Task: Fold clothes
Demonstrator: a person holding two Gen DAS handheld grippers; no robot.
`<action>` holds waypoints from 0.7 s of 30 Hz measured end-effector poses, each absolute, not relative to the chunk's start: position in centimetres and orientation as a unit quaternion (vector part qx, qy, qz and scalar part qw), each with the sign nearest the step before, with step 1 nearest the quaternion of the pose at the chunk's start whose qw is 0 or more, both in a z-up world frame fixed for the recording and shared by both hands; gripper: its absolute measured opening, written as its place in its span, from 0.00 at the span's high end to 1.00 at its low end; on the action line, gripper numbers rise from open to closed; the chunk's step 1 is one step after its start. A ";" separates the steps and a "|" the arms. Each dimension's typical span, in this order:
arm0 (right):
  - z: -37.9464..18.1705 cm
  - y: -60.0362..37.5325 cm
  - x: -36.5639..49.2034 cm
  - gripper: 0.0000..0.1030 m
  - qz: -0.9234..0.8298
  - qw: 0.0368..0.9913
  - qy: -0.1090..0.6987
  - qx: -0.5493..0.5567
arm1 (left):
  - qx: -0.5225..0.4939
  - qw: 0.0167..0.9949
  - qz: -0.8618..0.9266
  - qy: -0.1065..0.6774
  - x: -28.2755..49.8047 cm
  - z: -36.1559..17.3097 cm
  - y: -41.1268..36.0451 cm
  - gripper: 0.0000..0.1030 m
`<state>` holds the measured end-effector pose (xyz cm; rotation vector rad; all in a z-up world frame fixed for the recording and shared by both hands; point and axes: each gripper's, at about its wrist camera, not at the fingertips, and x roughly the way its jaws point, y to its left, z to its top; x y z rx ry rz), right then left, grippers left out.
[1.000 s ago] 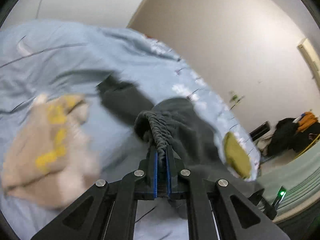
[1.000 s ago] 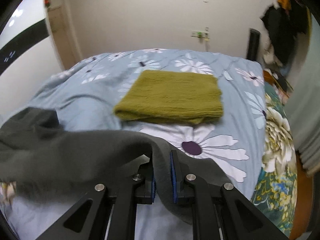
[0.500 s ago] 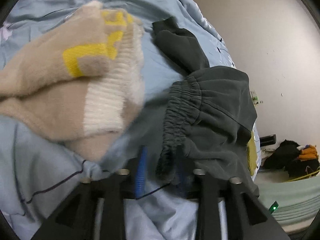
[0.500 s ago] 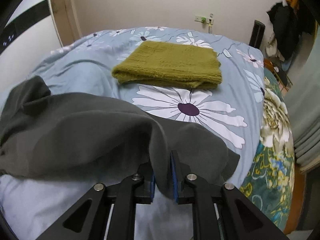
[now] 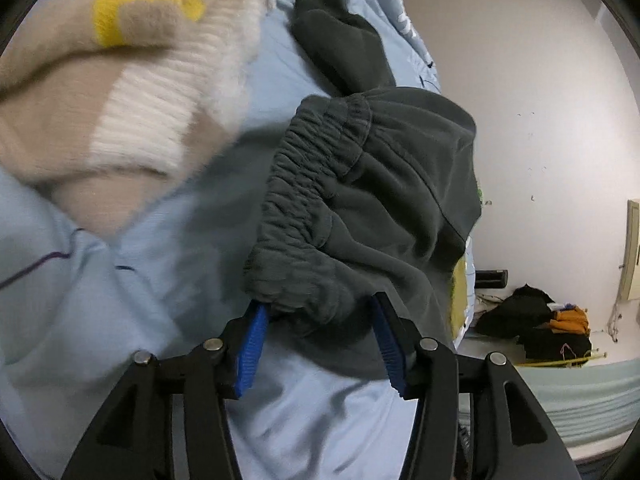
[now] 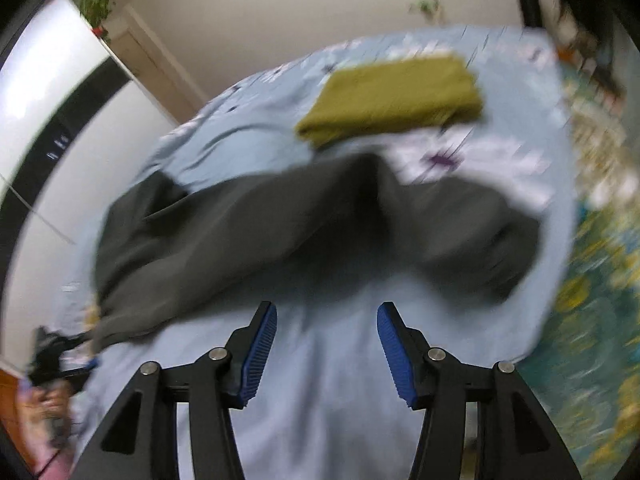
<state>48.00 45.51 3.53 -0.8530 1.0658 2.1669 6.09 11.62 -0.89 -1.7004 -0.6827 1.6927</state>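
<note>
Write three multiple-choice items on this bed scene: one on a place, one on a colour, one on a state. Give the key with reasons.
1. Where does the folded olive garment lie?
A. on the bed beyond the grey trousers
B. on the floor
C. between the right fingers

2. What colour is the pattern on the beige sweater?
A. red
B. yellow
C. green

3. How is the left gripper?
A. shut on the sweater
B. shut on the waistband
C. open, waistband between its fingers

Key: A, it rests on the bedspread past the grey trousers; B, yellow blocks show on the knit; C, both blue pads stand apart around the loose waistband, having just been opening.
</note>
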 end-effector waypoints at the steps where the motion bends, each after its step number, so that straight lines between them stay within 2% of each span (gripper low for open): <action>1: 3.0 45.5 48.0 0.45 0.808 0.281 0.414 -0.312 | -0.650 0.311 0.639 -0.268 6.0 -1.3 11.6 0.48; 4: 2.0 47.0 50.2 0.45 0.790 0.293 0.477 -0.249 | -0.652 0.303 0.625 -0.304 6.0 -2.0 11.1 0.48; 8: 1.0 49.2 54.6 0.36 0.752 0.302 0.564 -0.159 | -0.650 0.298 0.613 -0.334 6.0 -2.6 10.8 0.49; 12: -0.2 50.3 57.1 0.30 0.722 0.307 0.609 -0.120 | -0.653 0.289 0.610 -0.343 5.9 -3.1 11.3 0.50; 16: -2.2 52.1 58.2 0.30 0.683 0.312 0.655 -0.078 | -0.657 0.278 0.611 -0.343 5.9 -3.1 12.0 0.50; 21: -3.4 55.1 58.0 0.29 0.667 0.338 0.658 -0.083 | -0.659 0.266 0.612 -0.346 5.7 -2.6 11.5 0.50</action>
